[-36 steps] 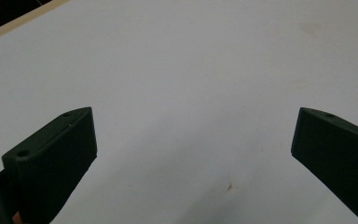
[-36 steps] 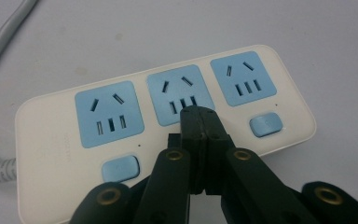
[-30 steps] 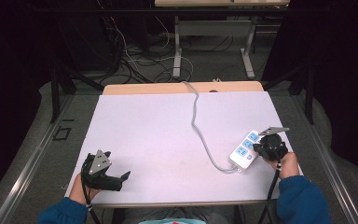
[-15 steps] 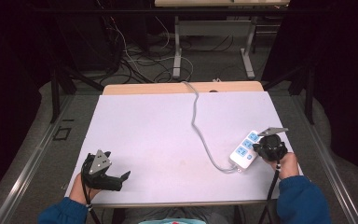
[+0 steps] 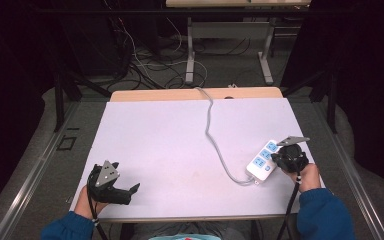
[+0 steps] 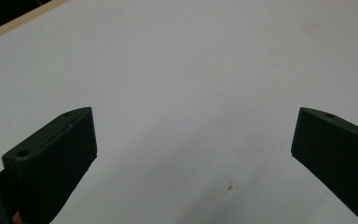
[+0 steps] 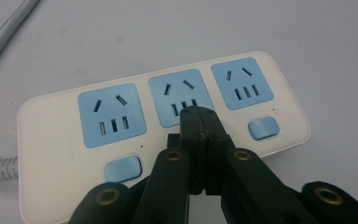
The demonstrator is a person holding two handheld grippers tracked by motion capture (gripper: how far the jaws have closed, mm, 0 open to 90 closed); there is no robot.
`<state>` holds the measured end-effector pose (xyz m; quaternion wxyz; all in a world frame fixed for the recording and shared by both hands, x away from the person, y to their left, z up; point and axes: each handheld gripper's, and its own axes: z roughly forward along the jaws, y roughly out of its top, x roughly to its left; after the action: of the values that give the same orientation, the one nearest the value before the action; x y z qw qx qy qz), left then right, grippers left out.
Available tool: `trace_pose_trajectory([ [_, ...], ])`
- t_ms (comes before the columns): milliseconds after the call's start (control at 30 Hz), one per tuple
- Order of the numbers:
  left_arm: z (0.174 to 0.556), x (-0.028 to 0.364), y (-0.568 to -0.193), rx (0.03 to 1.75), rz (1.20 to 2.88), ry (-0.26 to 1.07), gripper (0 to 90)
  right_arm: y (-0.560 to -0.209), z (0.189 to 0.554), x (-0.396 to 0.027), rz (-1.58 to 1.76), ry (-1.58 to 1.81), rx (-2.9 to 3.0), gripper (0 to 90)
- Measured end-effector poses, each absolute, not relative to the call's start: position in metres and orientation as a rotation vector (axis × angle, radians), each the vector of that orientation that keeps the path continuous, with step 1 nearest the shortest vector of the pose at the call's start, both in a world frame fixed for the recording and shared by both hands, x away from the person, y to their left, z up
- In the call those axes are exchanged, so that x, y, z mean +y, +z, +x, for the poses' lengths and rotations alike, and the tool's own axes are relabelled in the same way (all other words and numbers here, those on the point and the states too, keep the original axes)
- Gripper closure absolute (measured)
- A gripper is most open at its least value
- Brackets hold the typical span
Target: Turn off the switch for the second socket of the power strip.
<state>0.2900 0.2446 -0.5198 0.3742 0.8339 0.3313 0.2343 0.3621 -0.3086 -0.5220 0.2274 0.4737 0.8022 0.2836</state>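
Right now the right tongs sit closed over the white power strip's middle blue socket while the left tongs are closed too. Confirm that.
Not quite: the left tongs are open, jaws wide apart over bare table, as the left gripper view shows. The right tongs are indeed closed over the power strip.

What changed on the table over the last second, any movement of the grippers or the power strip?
Nothing visibly changed. The right gripper stays shut, its tips over the middle of the white three-socket power strip with light-blue faces, near the table's right edge. The left gripper stays open over the bare white tabletop at the near left. The strip's grey cable lies as before.
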Motion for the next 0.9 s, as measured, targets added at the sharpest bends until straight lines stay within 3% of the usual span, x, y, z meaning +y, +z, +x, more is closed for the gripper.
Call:
trace_pose_trajectory([
  [900,0.2901,0.2446,-0.5199,0.846,2.135,0.596,0.3,-0.5137,0.3597,-0.3051,1.292,0.807,2.194,88.0],
])
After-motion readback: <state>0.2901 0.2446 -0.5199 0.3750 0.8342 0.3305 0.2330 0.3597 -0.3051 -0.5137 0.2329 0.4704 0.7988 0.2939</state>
